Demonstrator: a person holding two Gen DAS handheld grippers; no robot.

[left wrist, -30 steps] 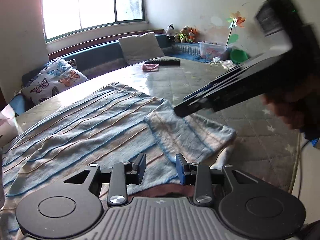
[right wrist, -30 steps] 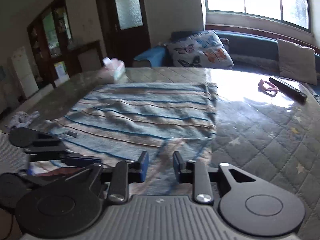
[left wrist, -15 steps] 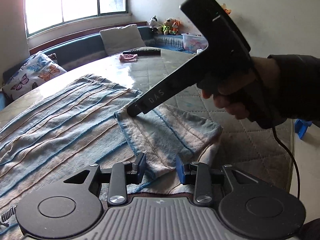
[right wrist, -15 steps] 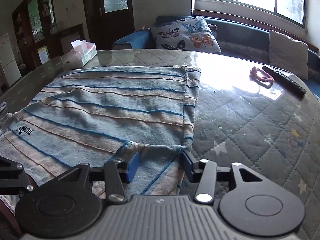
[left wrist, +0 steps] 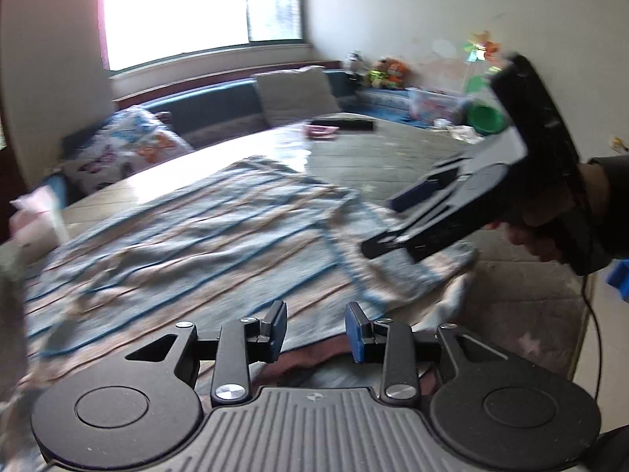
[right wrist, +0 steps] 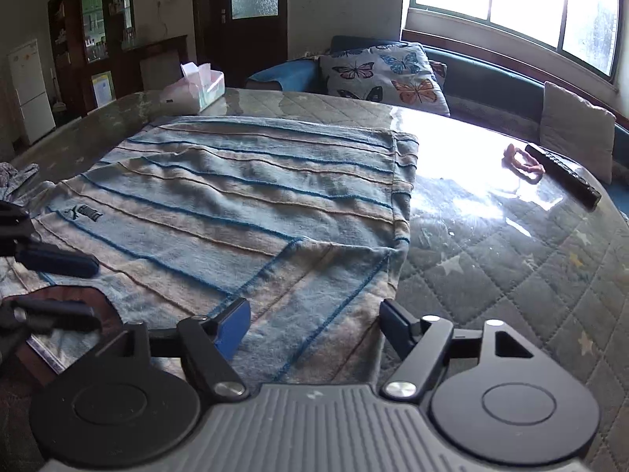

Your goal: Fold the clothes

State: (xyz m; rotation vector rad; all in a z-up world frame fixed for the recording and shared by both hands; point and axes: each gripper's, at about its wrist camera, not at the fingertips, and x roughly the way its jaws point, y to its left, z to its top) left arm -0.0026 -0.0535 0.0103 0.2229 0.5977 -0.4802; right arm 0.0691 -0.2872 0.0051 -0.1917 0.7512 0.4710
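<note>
Your only light is daylight from the window (right wrist: 519, 4), which is blown out to white in both views. It throws a hard glare patch across the glossy far right of the bench (right wrist: 464, 157). Your left wrist view is smeared by motion blur, worst at its left edge; your right wrist view is sharp. The room's far left stays dim, and fisheye bending curves every edge.

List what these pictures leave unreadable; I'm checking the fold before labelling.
- Blue and tan striped knit shirt, near hem: right wrist view, hidden by the right gripper.
- Shirt stripes: left wrist view, motion-blurred.
- Black chest logo: too small to read.
- Left gripper: cloth beneath its base hidden.
</note>
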